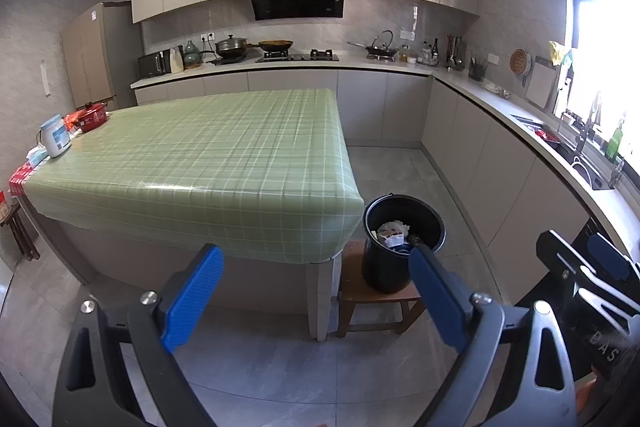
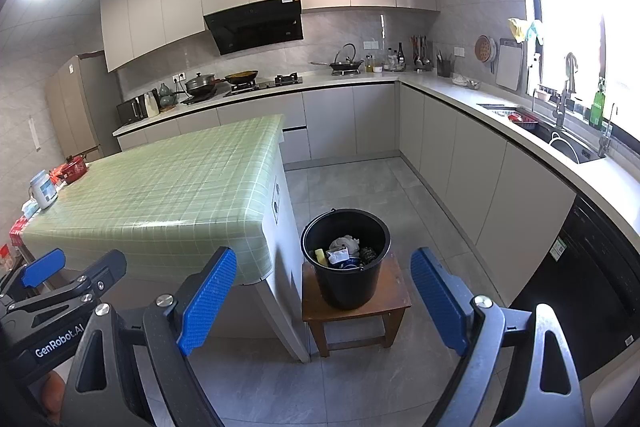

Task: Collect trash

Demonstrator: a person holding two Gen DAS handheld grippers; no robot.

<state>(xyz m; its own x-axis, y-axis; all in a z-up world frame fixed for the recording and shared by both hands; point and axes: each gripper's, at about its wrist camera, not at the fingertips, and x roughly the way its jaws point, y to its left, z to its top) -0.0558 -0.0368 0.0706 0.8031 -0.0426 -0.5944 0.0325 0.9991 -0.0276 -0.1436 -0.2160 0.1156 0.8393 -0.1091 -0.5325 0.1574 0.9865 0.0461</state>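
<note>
A black bucket (image 1: 396, 251) with crumpled paper and other trash (image 1: 394, 233) inside stands on a small wooden stool (image 1: 360, 287) beside the table's near corner. It also shows in the right wrist view (image 2: 346, 279) with its trash (image 2: 344, 251). My left gripper (image 1: 316, 291) is open and empty, held back from the table. My right gripper (image 2: 324, 299) is open and empty, held back from the bucket. Each gripper shows at the edge of the other's view.
A table with a green checked cloth (image 1: 208, 155) fills the middle; a white jar (image 1: 56, 137), a red pot (image 1: 90, 117) and boxes sit at its far left edge. Kitchen counters (image 2: 500, 107) run along the back and right, with a sink (image 2: 568, 143). Grey tile floor (image 2: 360, 183) lies between.
</note>
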